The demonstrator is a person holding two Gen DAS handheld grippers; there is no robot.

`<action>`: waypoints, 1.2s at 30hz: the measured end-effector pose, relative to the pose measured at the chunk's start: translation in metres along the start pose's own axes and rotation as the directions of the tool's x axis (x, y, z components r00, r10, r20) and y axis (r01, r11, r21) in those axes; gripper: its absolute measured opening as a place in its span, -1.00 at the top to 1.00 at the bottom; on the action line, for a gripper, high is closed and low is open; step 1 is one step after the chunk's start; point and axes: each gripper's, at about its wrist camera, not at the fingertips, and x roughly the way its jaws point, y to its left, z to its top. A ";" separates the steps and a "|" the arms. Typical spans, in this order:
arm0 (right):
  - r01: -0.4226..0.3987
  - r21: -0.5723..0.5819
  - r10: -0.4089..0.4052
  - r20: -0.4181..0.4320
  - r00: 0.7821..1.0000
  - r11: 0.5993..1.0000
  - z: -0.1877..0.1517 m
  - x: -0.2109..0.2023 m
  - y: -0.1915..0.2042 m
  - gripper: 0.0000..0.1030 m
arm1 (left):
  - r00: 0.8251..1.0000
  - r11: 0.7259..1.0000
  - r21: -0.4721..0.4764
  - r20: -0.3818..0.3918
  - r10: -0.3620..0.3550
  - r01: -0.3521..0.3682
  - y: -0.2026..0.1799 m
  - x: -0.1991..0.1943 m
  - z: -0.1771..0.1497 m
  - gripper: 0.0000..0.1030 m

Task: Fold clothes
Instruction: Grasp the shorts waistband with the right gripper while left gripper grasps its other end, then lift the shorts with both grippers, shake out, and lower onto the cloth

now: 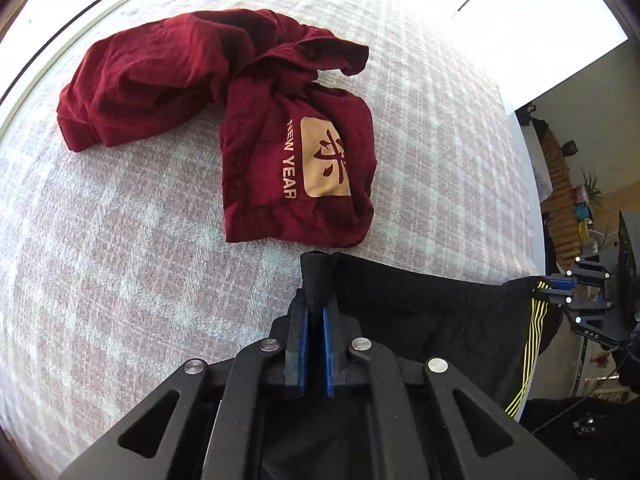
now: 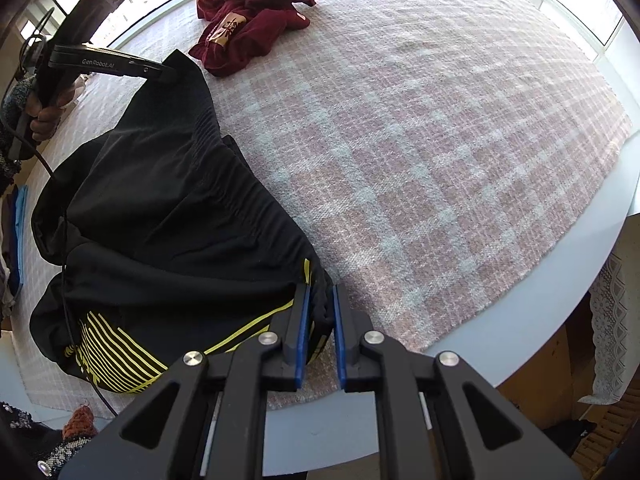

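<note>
Currently both grippers, left [image 1: 315,312] & right [image 2: 320,300], clamp black shorts [image 2: 168,208] at frame bottom; red shirt [image 1: 224,120] lies upper centre, apart.

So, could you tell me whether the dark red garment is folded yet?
Not folded. The dark red garment lies crumpled in a heap on the checked cloth, with neither gripper touching it.

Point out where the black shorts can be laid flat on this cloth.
Bare pink plaid cloth spreads wide right of the black yellow-striped shorts, out to the table rim. Crowded at the far edge: the crumpled maroon garment lies there.
</note>
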 end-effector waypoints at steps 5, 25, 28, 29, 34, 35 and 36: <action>0.000 -0.053 0.006 0.109 0.994 0.999 0.000 -0.042 0.008 0.79 | 0.983 0.995 -0.077 0.171 0.074 -0.062 -0.009 -0.079 -0.040 0.91; 0.262 -0.513 0.239 0.716 0.656 0.818 0.018 -0.369 0.186 0.81 | 0.435 0.810 -0.451 0.687 0.583 -0.374 -0.198 -0.476 -0.297 0.90; 0.279 -0.542 0.283 0.732 0.619 0.792 0.003 -0.388 0.196 0.81 | 0.390 0.771 -0.483 0.671 0.630 -0.415 -0.221 -0.485 -0.316 0.89; 0.280 -0.554 0.300 0.733 0.610 0.784 -0.001 -0.391 0.199 0.81 | 0.376 0.757 -0.493 0.664 0.646 -0.429 -0.227 -0.488 -0.322 0.89; 0.263 -0.601 0.356 0.712 0.605 0.755 -0.006 -0.388 0.213 0.81 | 0.377 0.741 -0.553 0.639 0.670 -0.381 -0.226 -0.499 -0.346 0.88; 0.252 -0.613 0.366 0.699 0.614 0.749 -0.004 -0.386 0.216 0.81 | 0.373 0.727 -0.565 0.624 0.686 -0.391 -0.225 -0.499 -0.349 0.88; 0.241 -0.625 0.376 0.686 0.623 0.742 -0.002 -0.383 0.219 0.81 | 0.377 0.715 -0.573 0.609 0.698 -0.401 -0.221 -0.498 -0.350 0.87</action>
